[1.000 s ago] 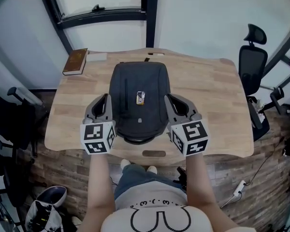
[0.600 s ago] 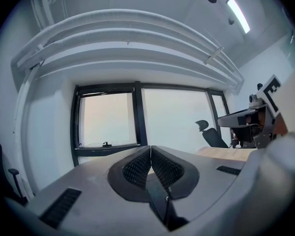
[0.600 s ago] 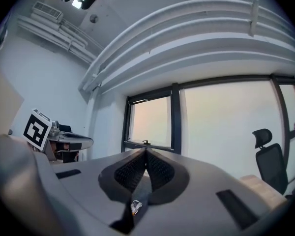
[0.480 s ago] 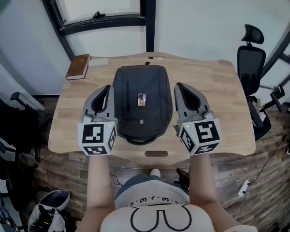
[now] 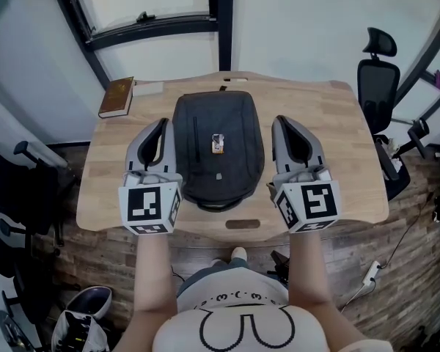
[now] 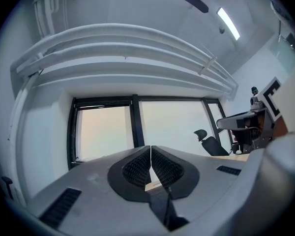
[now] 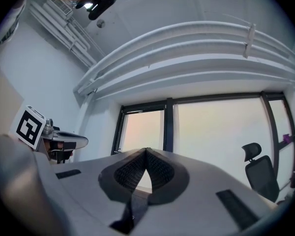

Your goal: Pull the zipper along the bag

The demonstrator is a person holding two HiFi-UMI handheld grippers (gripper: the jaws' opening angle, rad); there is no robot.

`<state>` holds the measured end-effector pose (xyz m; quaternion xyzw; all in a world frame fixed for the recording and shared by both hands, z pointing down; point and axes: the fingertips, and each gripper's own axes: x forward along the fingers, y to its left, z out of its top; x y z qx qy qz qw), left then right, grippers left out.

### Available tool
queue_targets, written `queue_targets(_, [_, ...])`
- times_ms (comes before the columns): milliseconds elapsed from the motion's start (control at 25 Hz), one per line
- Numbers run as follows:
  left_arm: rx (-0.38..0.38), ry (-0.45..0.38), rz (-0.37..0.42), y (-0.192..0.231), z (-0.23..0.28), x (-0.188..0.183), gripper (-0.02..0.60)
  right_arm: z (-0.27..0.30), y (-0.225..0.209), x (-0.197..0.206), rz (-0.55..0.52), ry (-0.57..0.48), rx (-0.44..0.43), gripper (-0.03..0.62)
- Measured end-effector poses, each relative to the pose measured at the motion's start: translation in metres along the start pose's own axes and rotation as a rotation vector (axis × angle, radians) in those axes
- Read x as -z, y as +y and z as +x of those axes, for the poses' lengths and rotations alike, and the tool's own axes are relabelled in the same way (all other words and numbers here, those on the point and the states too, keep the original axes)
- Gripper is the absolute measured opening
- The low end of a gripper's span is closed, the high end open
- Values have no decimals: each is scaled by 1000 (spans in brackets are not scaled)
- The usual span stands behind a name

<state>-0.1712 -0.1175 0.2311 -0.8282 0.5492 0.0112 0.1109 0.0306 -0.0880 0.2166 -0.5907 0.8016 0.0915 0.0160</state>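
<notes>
Now | bag (image 5: pixel 218 149) zipper indistinct | left gripper (image 5: pixel 161 122), right gripper (image 5: pixel 279 119) fingers (image 6: pixel 135 168) together

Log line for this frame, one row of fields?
left hand-held gripper: shut, empty | right hand-held gripper: shut, empty | backpack: flat on table, between them, not gripped

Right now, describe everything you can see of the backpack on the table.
The backpack is dark grey and looks like fabric. It lies flat, front panel up, in the middle of the wooden table, lengthwise away from the person. A straight zipper line runs along the panel's left part, a small pale tag sits near the centre, and a small loop shows at the far end. Only the table appears to touch it; the left gripper and right gripper flank it, shut and empty.
</notes>
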Motion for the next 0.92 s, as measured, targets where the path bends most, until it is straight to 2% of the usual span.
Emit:
queue_targets(280, [-11,-78,11,4,-12,-15,18,-7,11,-14,-49,-56,11,51])
queue_targets(920, [-57,-83,7,22,-35,-9,18,-14,23,-2,-63,-10,22,51])
